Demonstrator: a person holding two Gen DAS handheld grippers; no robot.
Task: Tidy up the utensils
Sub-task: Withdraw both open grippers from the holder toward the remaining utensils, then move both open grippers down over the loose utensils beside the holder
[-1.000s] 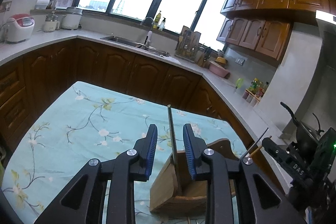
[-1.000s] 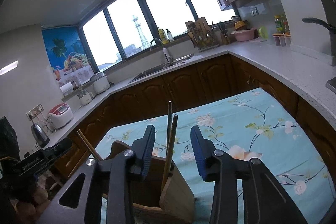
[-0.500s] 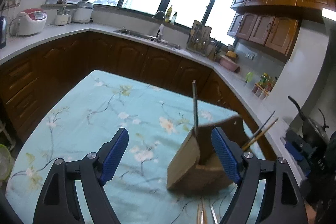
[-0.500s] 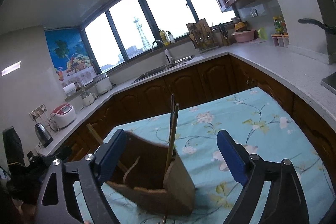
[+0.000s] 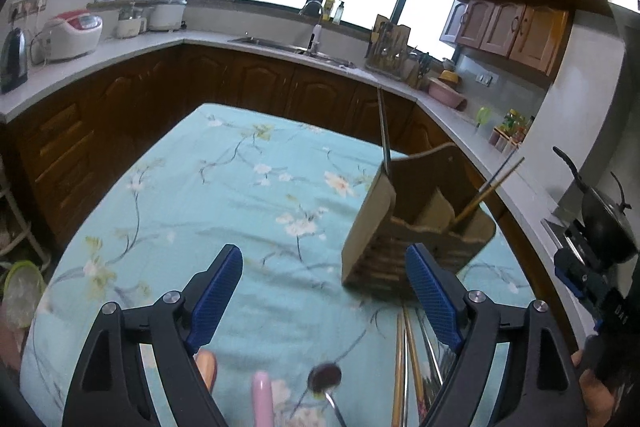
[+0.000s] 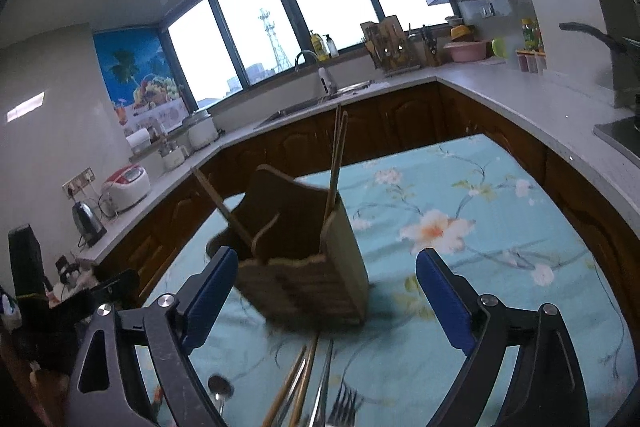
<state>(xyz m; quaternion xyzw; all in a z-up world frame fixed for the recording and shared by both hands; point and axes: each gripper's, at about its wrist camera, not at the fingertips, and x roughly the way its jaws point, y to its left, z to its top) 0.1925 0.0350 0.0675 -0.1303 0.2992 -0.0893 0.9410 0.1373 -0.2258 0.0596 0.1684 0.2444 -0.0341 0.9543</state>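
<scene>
A wooden utensil holder point(image 5: 416, 227) point(image 6: 308, 267) stands on the floral table, with chopsticks point(image 6: 336, 159) upright in one slot and another pair point(image 5: 488, 187) leaning in a far slot. Loose on the cloth near me lie chopsticks point(image 5: 400, 367) point(image 6: 296, 387), a metal spoon point(image 5: 326, 377) point(image 6: 220, 387), a fork point(image 6: 344, 403), a pink handle point(image 5: 262, 399) and an orange-brown handle point(image 5: 206, 367). My left gripper point(image 5: 324, 297) is open and empty, just in front of the holder. My right gripper point(image 6: 326, 305) is open and empty, also in front of it.
The teal floral tablecloth point(image 5: 224, 195) covers the table. Kitchen counters point(image 5: 280, 47) with a sink, rice cookers and a kettle point(image 5: 12, 61) wrap round behind. A black wok point(image 5: 600, 223) sits at the right. A green-rimmed container point(image 5: 20, 291) stands off the table's left edge.
Both grippers opened, let go of the chopsticks standing in the holder, and drew back towards me. The loose utensils on the cloth have come into view.
</scene>
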